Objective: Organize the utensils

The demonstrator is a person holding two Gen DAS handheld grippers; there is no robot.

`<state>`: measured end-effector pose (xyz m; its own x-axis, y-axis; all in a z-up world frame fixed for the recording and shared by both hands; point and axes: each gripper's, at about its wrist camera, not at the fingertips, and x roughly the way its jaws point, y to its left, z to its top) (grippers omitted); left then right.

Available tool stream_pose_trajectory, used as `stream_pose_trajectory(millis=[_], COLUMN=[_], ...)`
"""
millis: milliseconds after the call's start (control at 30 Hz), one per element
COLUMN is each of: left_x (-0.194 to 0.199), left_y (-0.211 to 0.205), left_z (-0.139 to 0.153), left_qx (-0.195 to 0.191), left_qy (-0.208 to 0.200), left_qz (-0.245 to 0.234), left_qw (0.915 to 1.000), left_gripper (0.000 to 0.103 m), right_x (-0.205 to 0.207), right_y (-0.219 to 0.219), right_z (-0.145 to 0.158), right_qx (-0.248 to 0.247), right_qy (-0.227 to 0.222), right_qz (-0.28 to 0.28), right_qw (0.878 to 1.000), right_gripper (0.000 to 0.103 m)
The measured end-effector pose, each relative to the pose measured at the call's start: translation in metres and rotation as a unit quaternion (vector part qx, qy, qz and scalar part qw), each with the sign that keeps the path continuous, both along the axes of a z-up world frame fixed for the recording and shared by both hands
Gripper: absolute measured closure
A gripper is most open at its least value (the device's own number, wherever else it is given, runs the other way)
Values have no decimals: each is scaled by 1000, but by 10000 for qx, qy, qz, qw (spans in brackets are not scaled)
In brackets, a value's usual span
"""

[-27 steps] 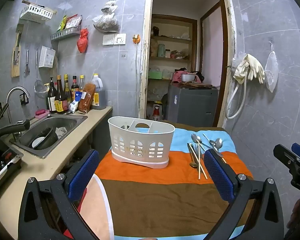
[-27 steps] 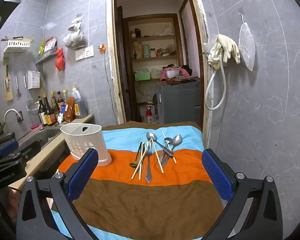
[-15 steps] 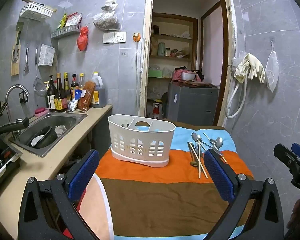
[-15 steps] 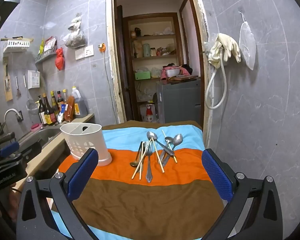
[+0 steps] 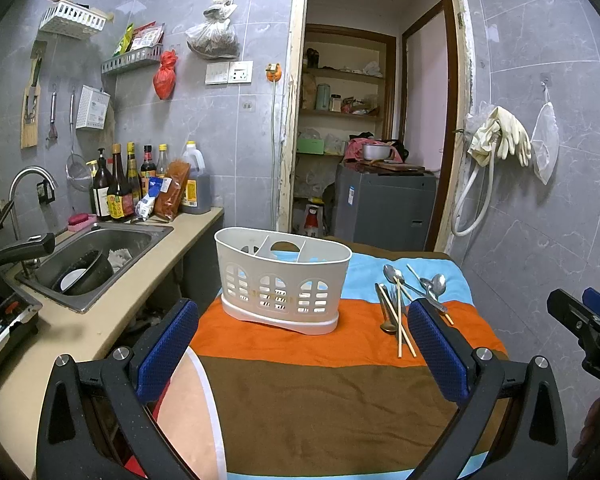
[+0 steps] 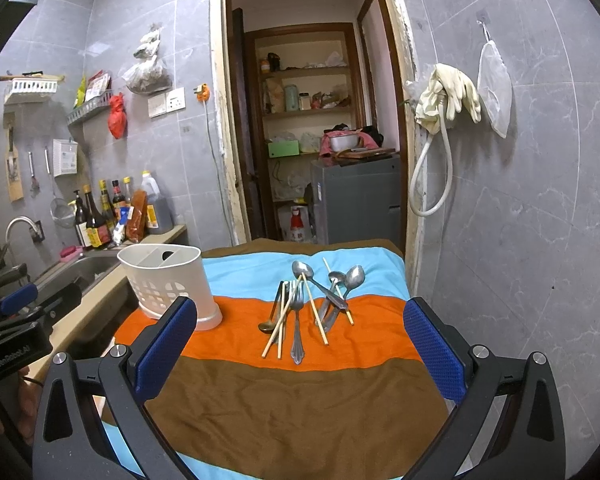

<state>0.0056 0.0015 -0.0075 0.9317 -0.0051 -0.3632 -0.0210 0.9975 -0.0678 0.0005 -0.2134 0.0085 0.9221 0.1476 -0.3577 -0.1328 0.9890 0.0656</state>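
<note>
Left gripper's [image 5: 300, 344] right pad [image 5: 436, 348] covers part of the utensil pile [image 5: 400, 300] — can't count pieces there. Caddy [image 5: 283, 280] wall hides its compartment floors, and bottle labels [image 5: 116, 204] are too small to read.

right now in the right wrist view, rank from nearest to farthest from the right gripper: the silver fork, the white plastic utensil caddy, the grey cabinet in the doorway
1. Silver fork, straight ahead of the right gripper on the orange stripe.
2. White plastic utensil caddy, ahead to the left, at the cloth's edge.
3. Grey cabinet, far back through the doorway.
</note>
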Motion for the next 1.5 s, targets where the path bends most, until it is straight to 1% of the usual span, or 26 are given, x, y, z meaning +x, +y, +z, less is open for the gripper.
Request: stream_pose_trajectory(millis=[600, 800, 1500], left_x=[0, 1, 2], left_y=[0, 2, 3], left_z=[1, -1, -2], left_qx=[-20, -21, -27], left_qy=[9, 14, 27], left_qz=[3, 1, 6], left_qw=[10000, 10000, 10000], left_gripper=[1, 1, 1], right_x=[2, 7, 7], right_y=[0, 0, 0], right_z=[0, -7, -6], right_qx=[-5, -1, 5], right_qy=[27, 37, 72], right_qz=[-2, 8, -2], right_qw=[10000, 10000, 10000], right_gripper=[0, 0, 0])
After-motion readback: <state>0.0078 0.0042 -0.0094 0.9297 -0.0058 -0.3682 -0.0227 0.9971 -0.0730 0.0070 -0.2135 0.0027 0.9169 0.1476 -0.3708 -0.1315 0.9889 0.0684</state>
